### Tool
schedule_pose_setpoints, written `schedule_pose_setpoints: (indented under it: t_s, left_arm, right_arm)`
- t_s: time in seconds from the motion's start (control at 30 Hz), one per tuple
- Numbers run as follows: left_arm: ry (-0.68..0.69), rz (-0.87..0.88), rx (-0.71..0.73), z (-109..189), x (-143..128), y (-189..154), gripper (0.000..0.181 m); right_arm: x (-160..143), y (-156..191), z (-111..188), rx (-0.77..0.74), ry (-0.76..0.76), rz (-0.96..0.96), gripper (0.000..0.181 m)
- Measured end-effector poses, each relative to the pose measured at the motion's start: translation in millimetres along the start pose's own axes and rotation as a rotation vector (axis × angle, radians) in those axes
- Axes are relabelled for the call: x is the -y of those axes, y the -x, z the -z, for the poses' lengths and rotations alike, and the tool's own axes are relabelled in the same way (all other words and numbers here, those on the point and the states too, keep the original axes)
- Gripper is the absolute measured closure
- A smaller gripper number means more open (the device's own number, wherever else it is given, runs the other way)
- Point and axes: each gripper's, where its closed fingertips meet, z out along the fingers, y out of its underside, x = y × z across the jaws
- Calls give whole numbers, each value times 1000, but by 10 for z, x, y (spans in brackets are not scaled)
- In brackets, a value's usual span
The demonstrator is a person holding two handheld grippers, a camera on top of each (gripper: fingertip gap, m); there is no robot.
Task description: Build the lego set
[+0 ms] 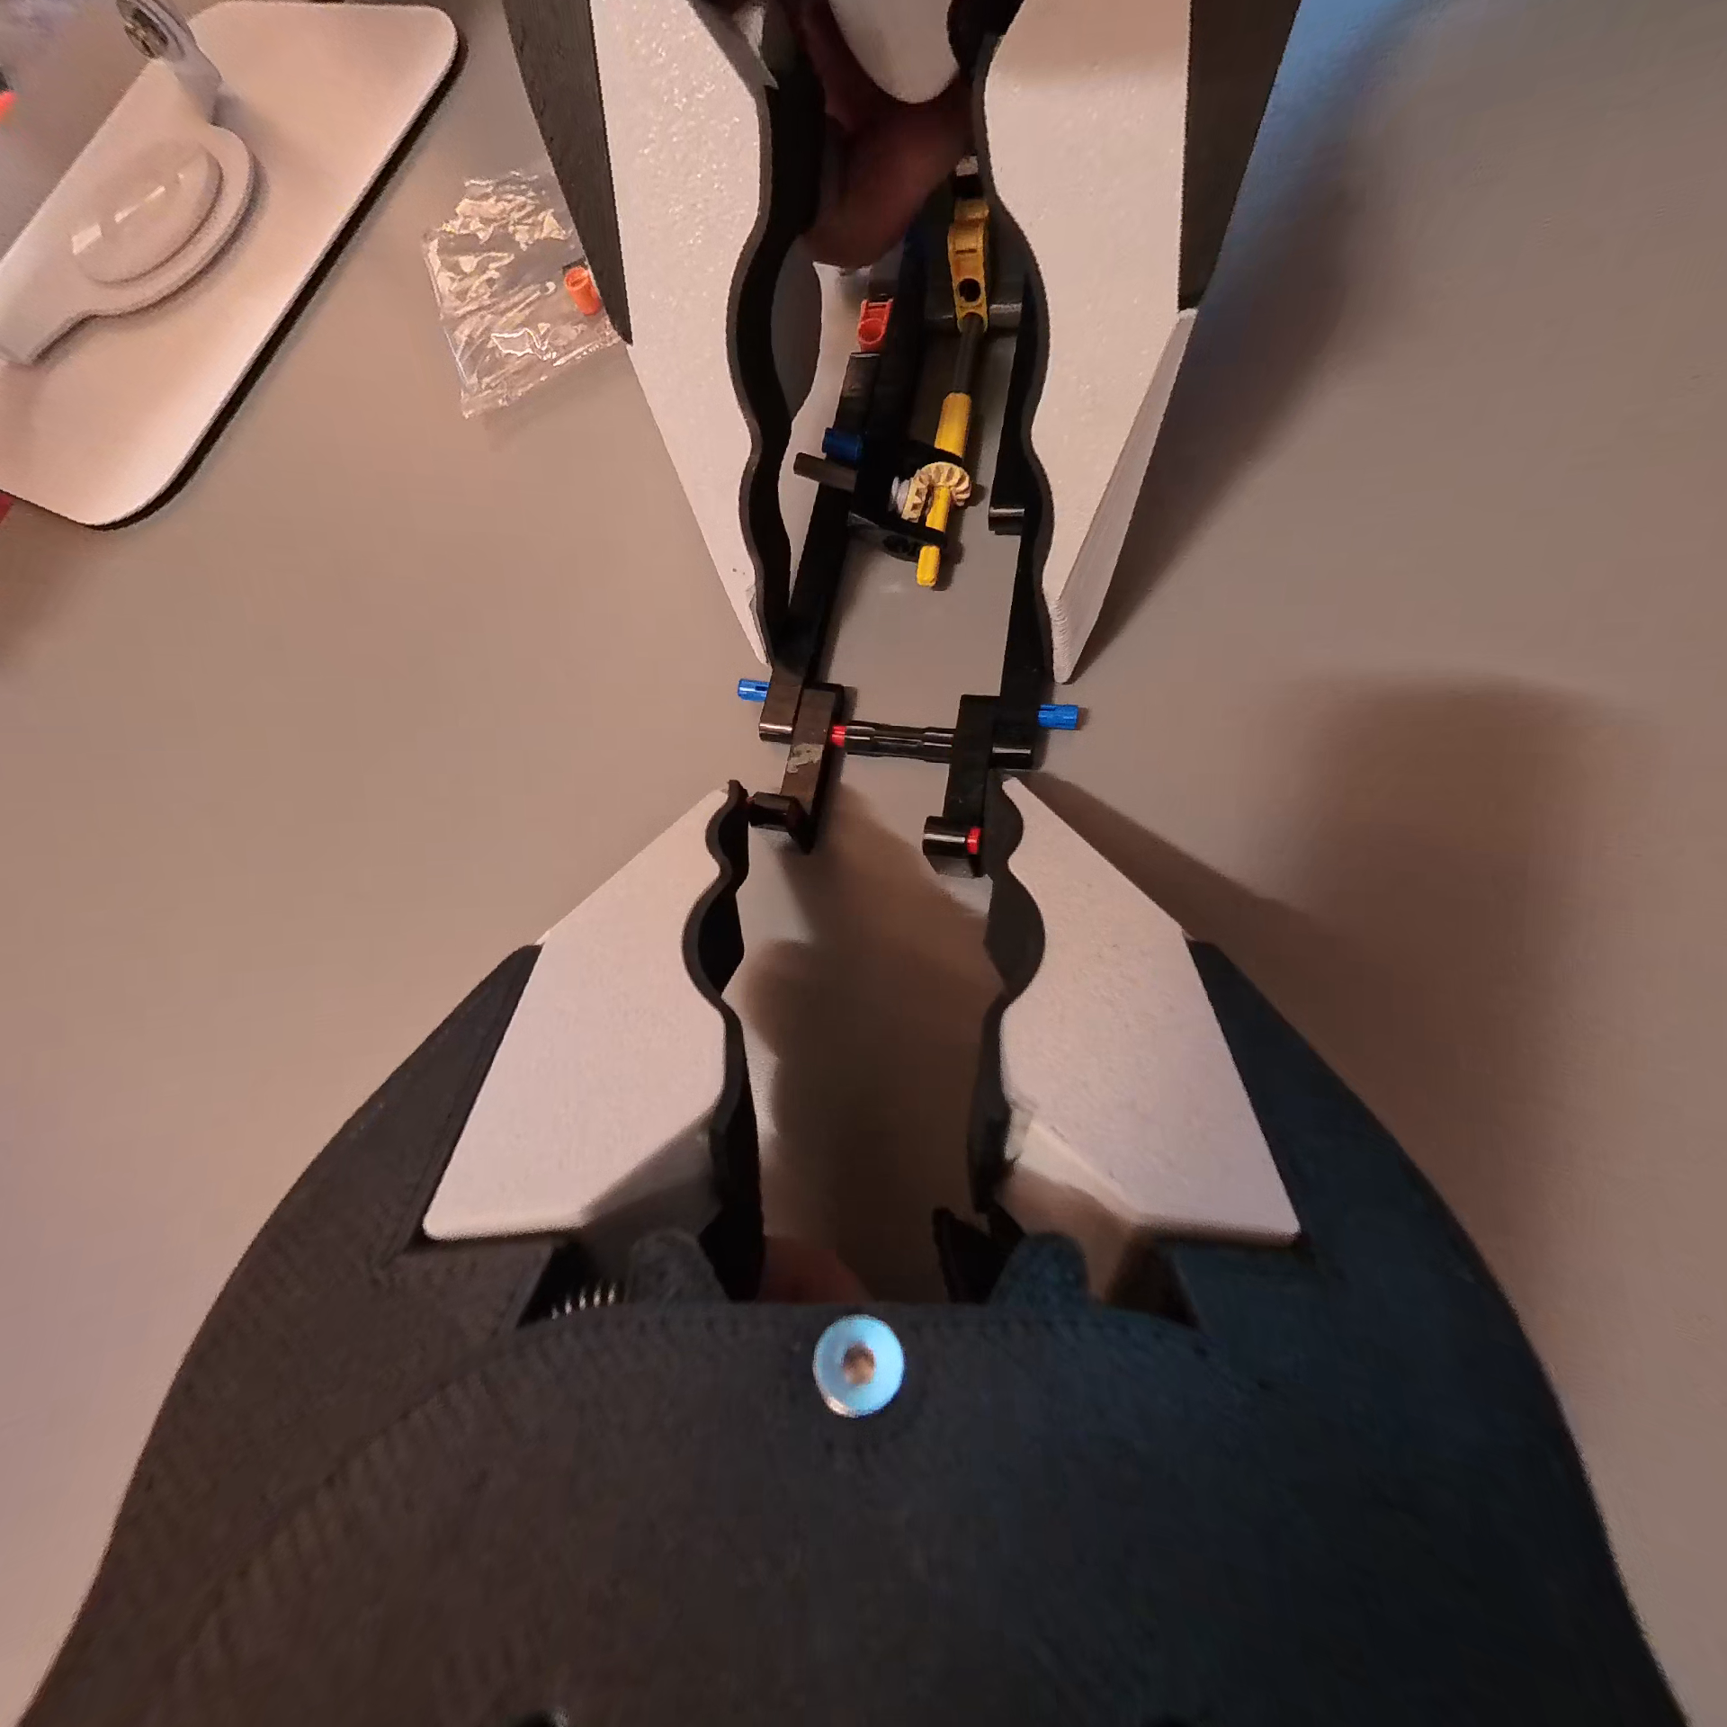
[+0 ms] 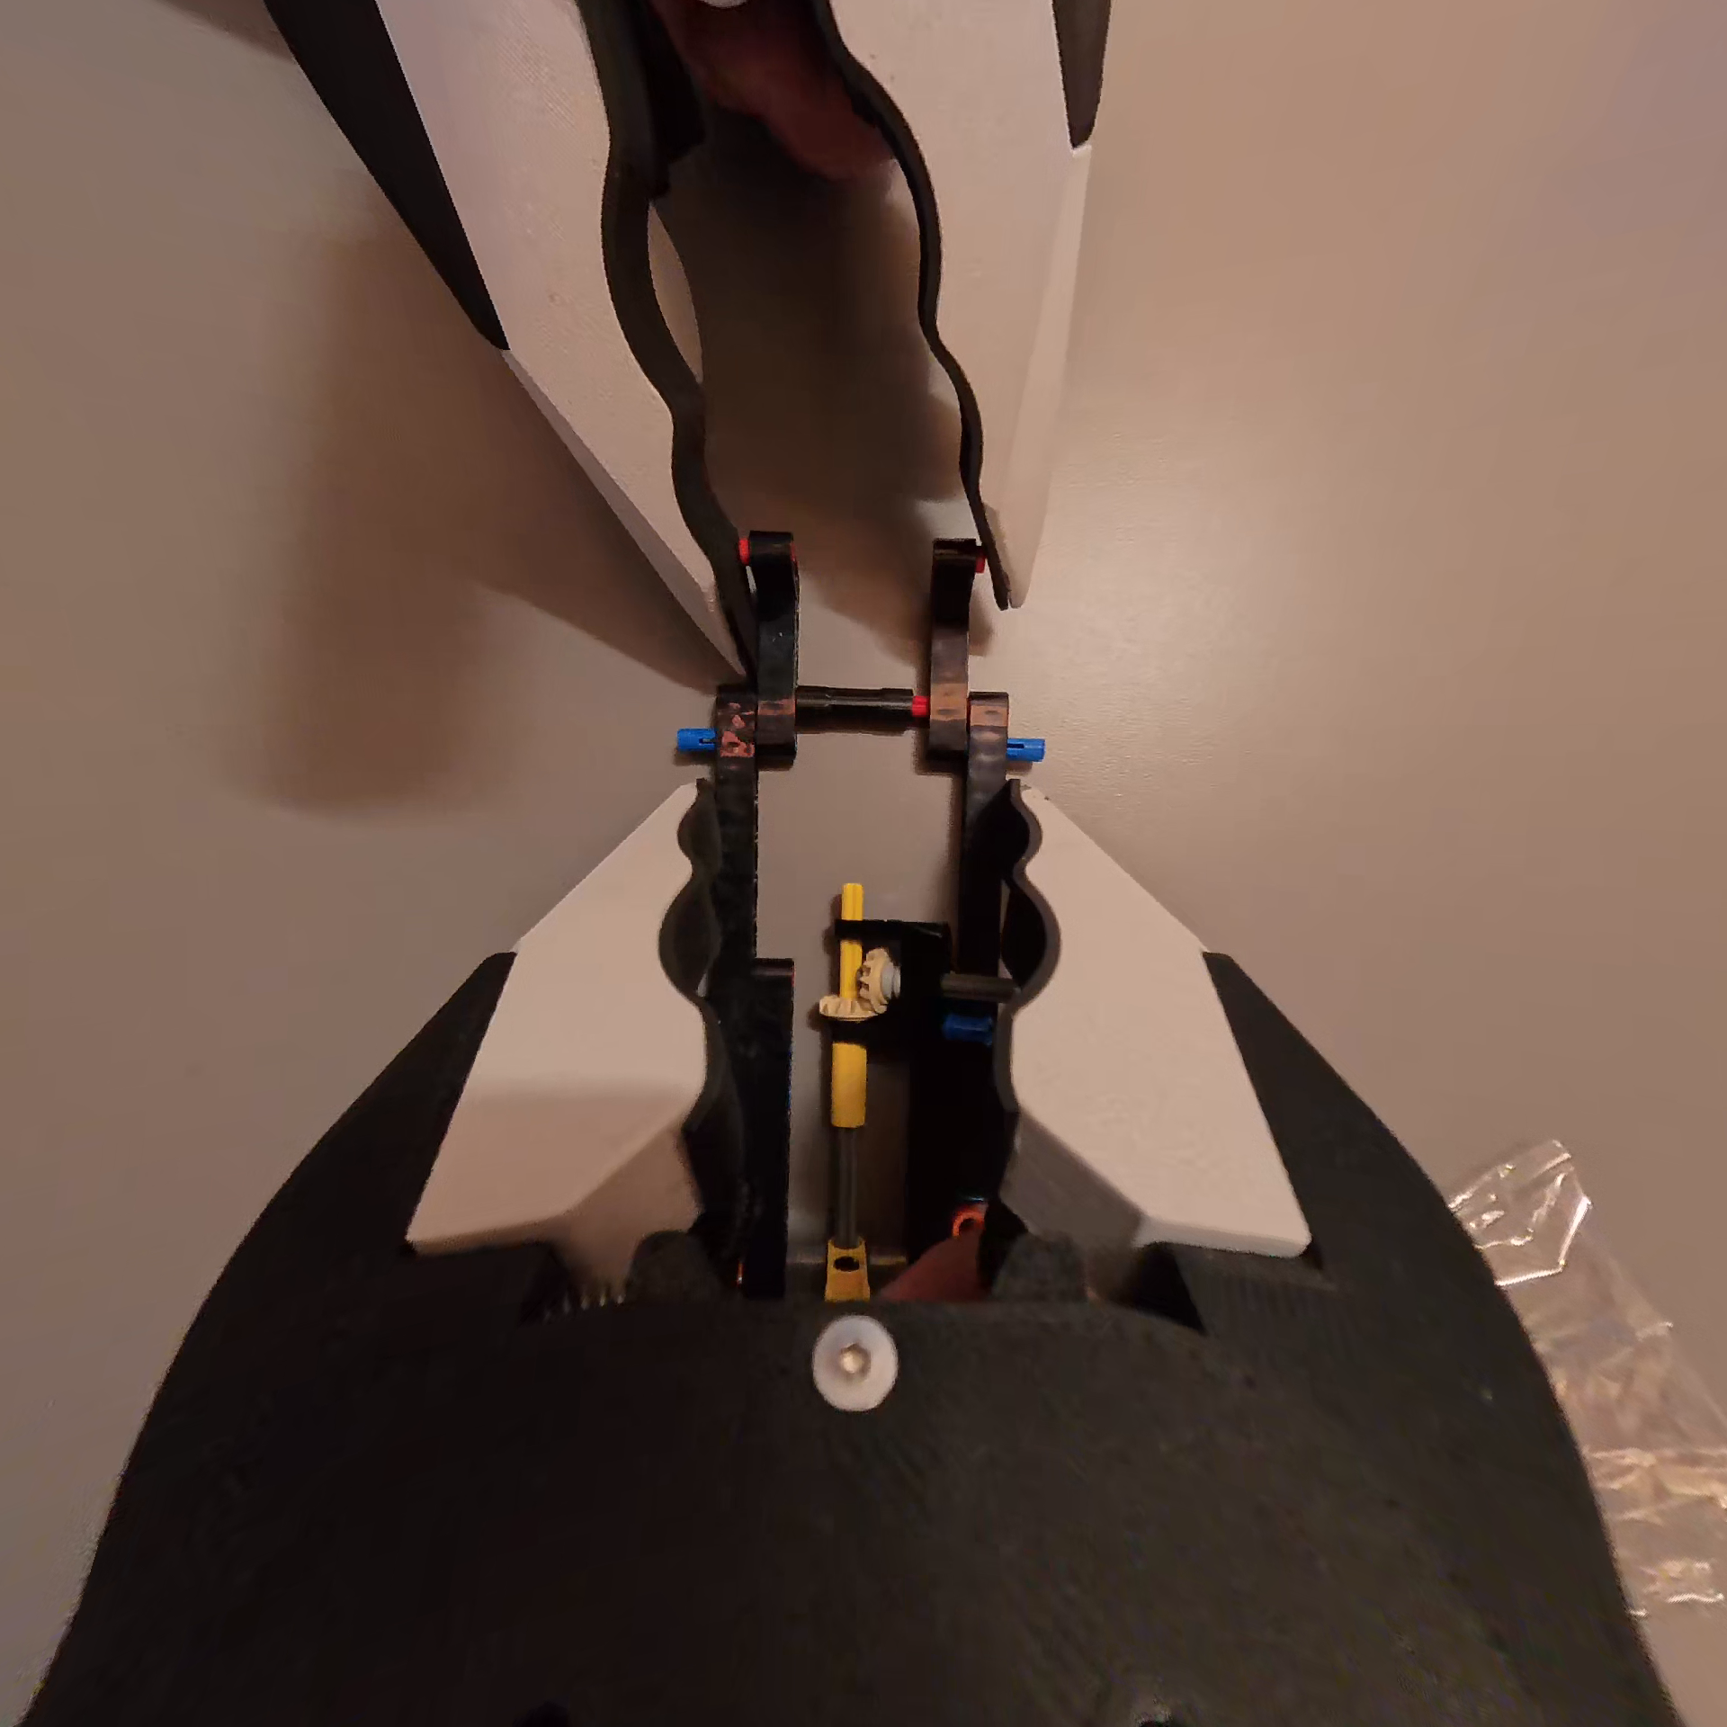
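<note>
A black lego frame point(image 1: 972, 748) of two long beams joined by a thin cross axle lies between both grippers over the grey table. It carries a yellow axle with tan bevel gears point(image 1: 944, 486), blue pins point(image 1: 750, 690) and red pin ends. My left gripper point(image 1: 874, 813) presses its fingertips on the outer sides of the frame's two short end arms. My right gripper point(image 2: 862, 804) is shut on the frame's long beams point(image 2: 738, 869), with the gears point(image 2: 855, 991) between its fingers. Each gripper shows opposite in the other view: right gripper point(image 1: 911, 654), left gripper point(image 2: 869, 626).
A clear plastic bag point(image 1: 505, 280) with an orange piece point(image 1: 581, 288) lies on the table at upper left. A white flat stand base point(image 1: 280, 234) sits beyond it. The bag also shows in the right wrist view point(image 2: 1589, 1355) at lower right. The tips of both grippers are at nearly the same place.
</note>
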Motion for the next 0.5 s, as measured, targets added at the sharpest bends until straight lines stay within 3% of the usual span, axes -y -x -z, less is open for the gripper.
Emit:
schedule_pose_setpoints:
  t_s: [0.5]
  left_arm:
    - [1,-7,8,1,1,-9,137]
  right_arm:
    - [1,7,-5,2,13,15,125]
